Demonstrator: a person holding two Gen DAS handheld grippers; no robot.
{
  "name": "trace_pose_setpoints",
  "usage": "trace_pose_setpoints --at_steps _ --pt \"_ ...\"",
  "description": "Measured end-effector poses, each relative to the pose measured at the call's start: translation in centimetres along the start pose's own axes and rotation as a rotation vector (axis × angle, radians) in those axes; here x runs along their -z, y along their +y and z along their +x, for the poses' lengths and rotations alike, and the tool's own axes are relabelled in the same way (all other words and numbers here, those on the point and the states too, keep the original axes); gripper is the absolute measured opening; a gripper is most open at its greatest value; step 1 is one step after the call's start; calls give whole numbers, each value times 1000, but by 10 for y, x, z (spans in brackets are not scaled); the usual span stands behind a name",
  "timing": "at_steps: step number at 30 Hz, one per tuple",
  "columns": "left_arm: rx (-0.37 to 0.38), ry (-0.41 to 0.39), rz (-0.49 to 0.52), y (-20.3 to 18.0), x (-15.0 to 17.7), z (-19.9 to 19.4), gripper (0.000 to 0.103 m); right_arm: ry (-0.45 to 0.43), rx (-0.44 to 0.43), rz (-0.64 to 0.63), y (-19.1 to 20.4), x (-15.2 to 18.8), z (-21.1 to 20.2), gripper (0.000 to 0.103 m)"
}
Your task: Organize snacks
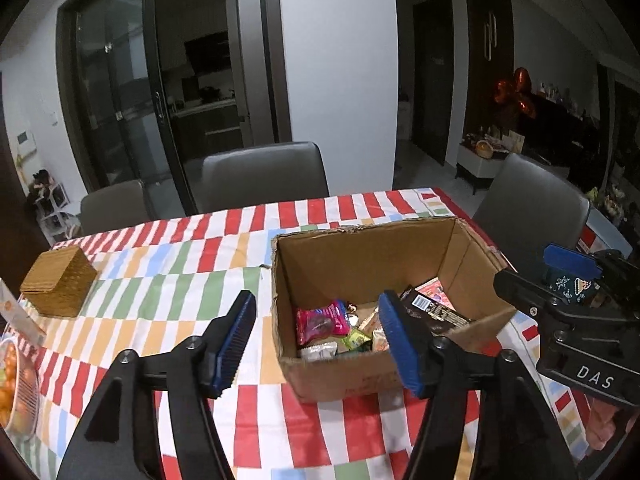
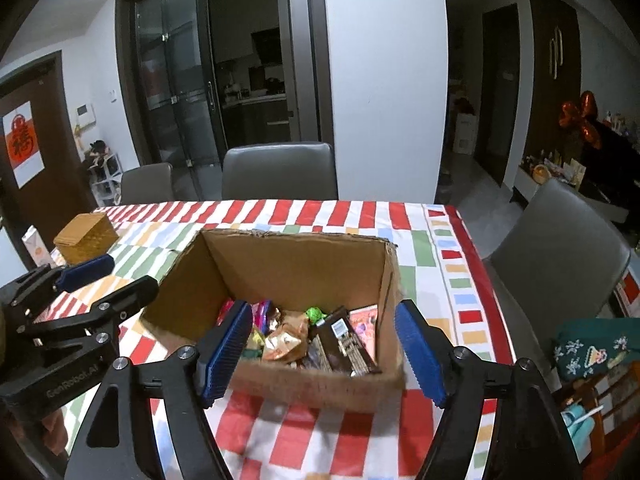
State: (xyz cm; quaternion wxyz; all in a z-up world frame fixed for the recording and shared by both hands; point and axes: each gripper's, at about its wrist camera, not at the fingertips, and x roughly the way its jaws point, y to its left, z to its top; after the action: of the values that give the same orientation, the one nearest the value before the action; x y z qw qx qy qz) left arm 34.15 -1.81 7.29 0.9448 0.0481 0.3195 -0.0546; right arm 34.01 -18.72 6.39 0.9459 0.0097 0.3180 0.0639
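Observation:
An open cardboard box [image 1: 360,252] [image 2: 296,264] stands on the striped tablecloth [image 1: 168,280] and holds several snacks: a pink packet [image 1: 320,320], a green sweet [image 2: 314,314], an orange wrapper [image 2: 286,340] and a dark chocolate bar [image 1: 436,308] [image 2: 344,344]. My left gripper [image 1: 318,342] is open and empty, hovering at the box's near left corner. My right gripper [image 2: 324,354] is open and empty above the box's near edge. The right gripper also shows in the left wrist view [image 1: 560,280], and the left gripper shows in the right wrist view [image 2: 92,280].
A woven wicker box [image 1: 60,280] [image 2: 86,236] sits at the far left. A bowl of oranges [image 1: 14,384] stands at the left edge. Grey chairs [image 1: 264,174] [image 2: 556,248] ring the table. A green patterned pouch [image 2: 592,352] lies off the right side.

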Motion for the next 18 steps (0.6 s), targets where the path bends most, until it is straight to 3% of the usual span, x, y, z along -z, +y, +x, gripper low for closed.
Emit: trace_pose_setpoints --at_steps 18 --pt "-19 -119 -18 -6 50 -103 90 -147 65 -17 7 52 -105 88"
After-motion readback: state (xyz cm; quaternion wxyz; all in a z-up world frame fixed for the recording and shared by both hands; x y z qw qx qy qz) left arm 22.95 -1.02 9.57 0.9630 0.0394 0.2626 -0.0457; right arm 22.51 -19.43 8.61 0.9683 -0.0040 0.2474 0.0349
